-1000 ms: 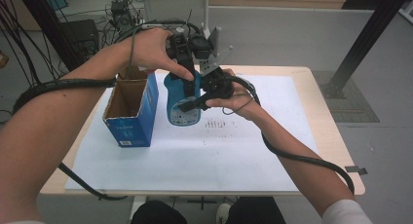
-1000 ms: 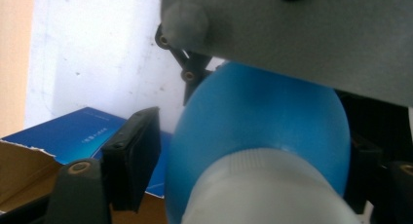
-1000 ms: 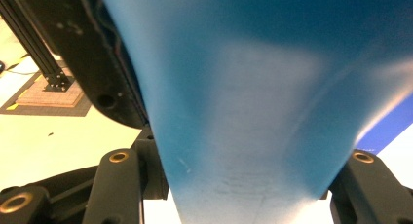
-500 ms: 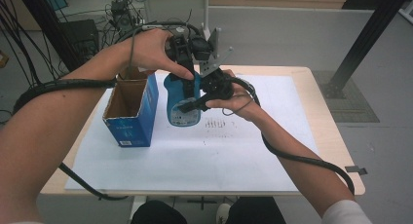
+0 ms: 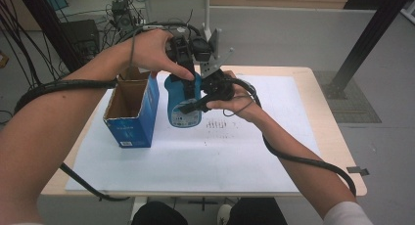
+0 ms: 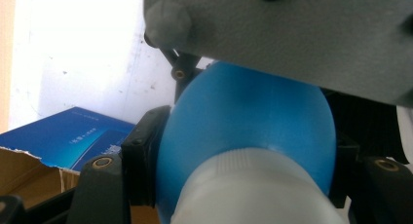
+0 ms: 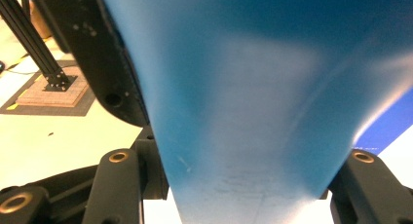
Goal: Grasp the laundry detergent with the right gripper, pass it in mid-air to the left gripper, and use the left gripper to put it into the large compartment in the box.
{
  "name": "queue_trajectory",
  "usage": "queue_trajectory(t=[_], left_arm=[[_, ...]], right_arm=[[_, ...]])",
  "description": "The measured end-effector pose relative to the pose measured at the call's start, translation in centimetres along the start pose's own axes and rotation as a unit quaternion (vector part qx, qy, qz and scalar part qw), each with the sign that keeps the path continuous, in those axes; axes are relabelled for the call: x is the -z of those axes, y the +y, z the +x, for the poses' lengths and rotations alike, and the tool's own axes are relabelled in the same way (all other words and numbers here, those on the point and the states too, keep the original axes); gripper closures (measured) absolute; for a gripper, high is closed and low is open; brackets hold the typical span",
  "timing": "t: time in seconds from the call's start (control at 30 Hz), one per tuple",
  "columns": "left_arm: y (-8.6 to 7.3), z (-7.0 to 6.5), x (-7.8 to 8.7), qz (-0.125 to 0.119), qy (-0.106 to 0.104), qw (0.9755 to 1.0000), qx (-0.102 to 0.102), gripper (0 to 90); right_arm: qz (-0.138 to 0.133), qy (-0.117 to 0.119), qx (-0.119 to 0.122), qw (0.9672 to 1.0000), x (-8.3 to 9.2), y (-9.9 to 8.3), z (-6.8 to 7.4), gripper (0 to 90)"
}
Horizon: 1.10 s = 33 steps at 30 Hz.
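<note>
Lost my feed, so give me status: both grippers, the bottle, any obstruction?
Left gripper shut on blue bottle near its cap. Right gripper shut on its body. Open box close beside.

Seen from the high view, the left gripper (image 5: 188,71) comes down from above onto the top of a blue bottle (image 5: 183,105), its jaws closed on the upper part. The right gripper (image 5: 195,105) reaches in from the side, its jaws clamped across the bottle's body just below the left jaws. The bottle stands upright on the white sheet (image 5: 195,156) covering the bench (image 5: 337,137). Beyond the right jaws' tips, just beside the bottle, stands an open blue carton (image 5: 132,115).
</note>
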State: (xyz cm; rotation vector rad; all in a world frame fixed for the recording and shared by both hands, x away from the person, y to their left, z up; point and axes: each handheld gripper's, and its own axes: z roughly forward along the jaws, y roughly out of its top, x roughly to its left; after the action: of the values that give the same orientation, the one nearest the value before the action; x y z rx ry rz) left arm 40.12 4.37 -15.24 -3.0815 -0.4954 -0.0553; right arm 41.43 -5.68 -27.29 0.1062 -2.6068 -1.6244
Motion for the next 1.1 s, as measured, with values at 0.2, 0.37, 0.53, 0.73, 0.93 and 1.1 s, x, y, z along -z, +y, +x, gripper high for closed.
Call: queue_trajectory(t=[0.2,0.37,0.53,0.73,0.93,1.1], left_arm=[[-0.02,0.00,-0.14,0.000,-0.001,1.0000,0.001,35.4],[-0.02,0.00,-0.04,0.000,0.001,1.0000,-0.001,35.4],[-0.01,0.01,-0.06,0.000,0.000,1.0000,0.000,35.5],[-0.05,0.07,-0.20,-0.001,-0.001,1.0000,0.000,35.6],[-0.13,0.20,-0.21,0.000,-0.003,1.0000,0.002,35.7],[-0.22,0.25,-0.29,-0.002,-0.005,1.0000,0.002,35.8]], right_arm=[[0.002,0.000,0.000,1.0000,-0.07,-0.09,0.00,43.4],[0.002,0.000,0.000,1.0000,-0.04,-0.05,-0.01,43.4],[0.002,0.000,0.000,1.0000,0.00,-0.05,-0.04,43.3],[0.001,0.001,-0.001,1.0000,-0.11,-0.17,-0.09,43.2],[-0.002,0.004,-0.003,1.0000,-0.24,-0.17,-0.18,43.1],[-0.003,0.005,-0.004,1.0000,-0.37,-0.23,-0.24,42.9]])
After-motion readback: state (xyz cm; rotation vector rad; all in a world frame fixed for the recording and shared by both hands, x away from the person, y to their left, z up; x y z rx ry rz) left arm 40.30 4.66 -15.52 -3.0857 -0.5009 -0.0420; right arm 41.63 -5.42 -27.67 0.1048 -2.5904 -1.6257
